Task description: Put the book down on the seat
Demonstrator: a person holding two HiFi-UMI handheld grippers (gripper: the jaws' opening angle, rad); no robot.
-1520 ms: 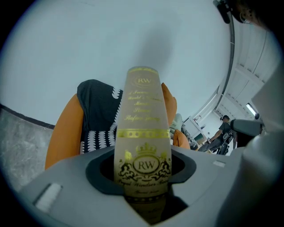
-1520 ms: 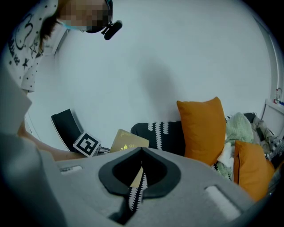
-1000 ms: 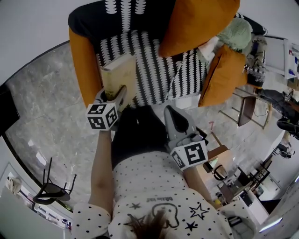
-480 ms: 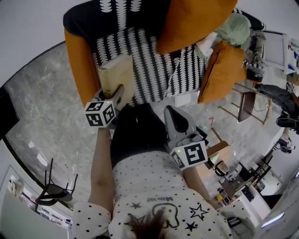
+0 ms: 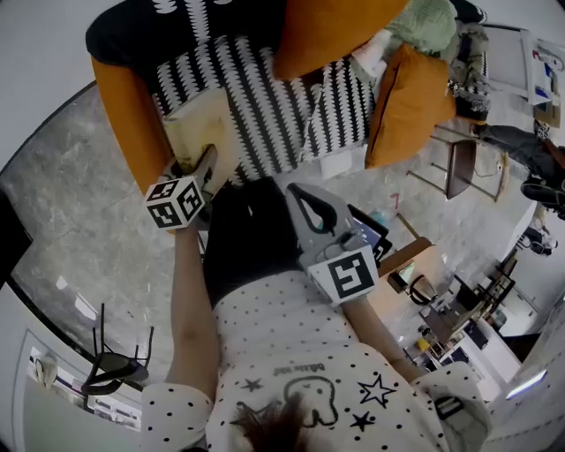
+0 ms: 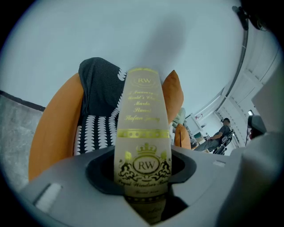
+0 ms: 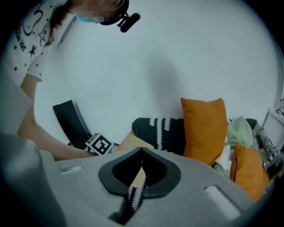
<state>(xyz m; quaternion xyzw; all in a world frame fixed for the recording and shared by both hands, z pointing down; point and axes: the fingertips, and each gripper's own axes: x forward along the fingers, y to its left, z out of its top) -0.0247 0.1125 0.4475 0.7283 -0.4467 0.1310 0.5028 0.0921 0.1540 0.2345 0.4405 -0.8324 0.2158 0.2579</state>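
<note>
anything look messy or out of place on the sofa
The sofa's right end is cluttered: a heap of pale green cloth sits bunched between the big orange cushion and a smaller orange cushion that leans askew. Nothing else stands out.

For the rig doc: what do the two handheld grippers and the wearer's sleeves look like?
The left gripper and right gripper both have grey moulded plastic bodies with a black-lined recess at the jaws. Each carries a white cube printed with black square markers. No cables are visible. The short sleeves are white with black dots.
</note>
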